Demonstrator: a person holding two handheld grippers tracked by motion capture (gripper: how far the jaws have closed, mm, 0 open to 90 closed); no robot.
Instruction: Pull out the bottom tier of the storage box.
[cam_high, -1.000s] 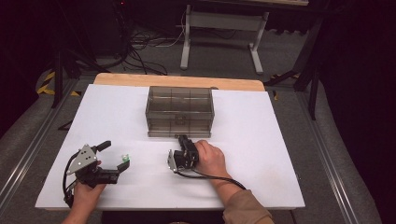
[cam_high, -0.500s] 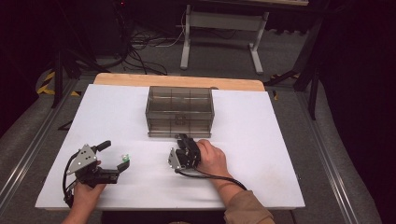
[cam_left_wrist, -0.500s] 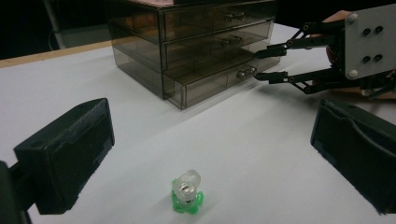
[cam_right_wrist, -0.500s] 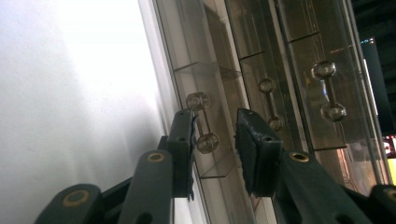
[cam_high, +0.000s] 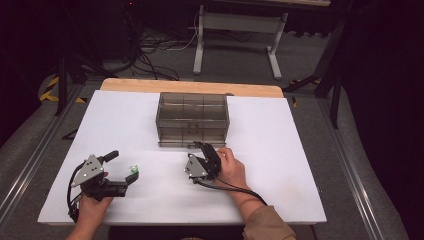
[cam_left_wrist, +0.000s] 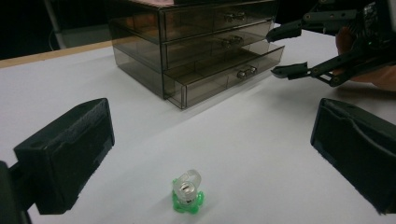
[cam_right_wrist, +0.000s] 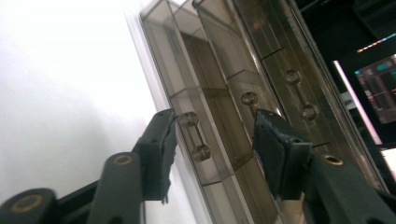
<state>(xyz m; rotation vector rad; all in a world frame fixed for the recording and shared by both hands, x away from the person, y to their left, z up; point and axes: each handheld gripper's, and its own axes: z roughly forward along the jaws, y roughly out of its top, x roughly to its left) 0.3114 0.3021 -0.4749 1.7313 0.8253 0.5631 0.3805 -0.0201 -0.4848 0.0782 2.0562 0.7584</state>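
Note:
A smoky clear drawer box (cam_high: 192, 119) stands mid-table, its bottom drawer (cam_left_wrist: 224, 77) pulled out a little. My right gripper (cam_high: 202, 149) lies turned on its side at that drawer's front, open. In the right gripper view the drawer's small bar handle (cam_right_wrist: 194, 133) sits between its fingers (cam_right_wrist: 159, 144) without either pad touching it. A small green ring with a clear top (cam_left_wrist: 187, 192) rests on the white table just ahead of my left gripper (cam_left_wrist: 212, 144), which is open and wide of it. From above, the ring (cam_high: 133, 168) lies between the left gripper's (cam_high: 122, 166) fingertips.
The white table sheet (cam_high: 280, 150) spreads around the box, with a wooden edge (cam_high: 190, 86) behind it. Beyond the table are a metal stand (cam_high: 235, 30) and cables on the floor. The right gripper's cable (cam_high: 235, 186) trails along the forearm.
The right gripper has edged slightly forward toward the drawer front. The left gripper and the ring have not moved.

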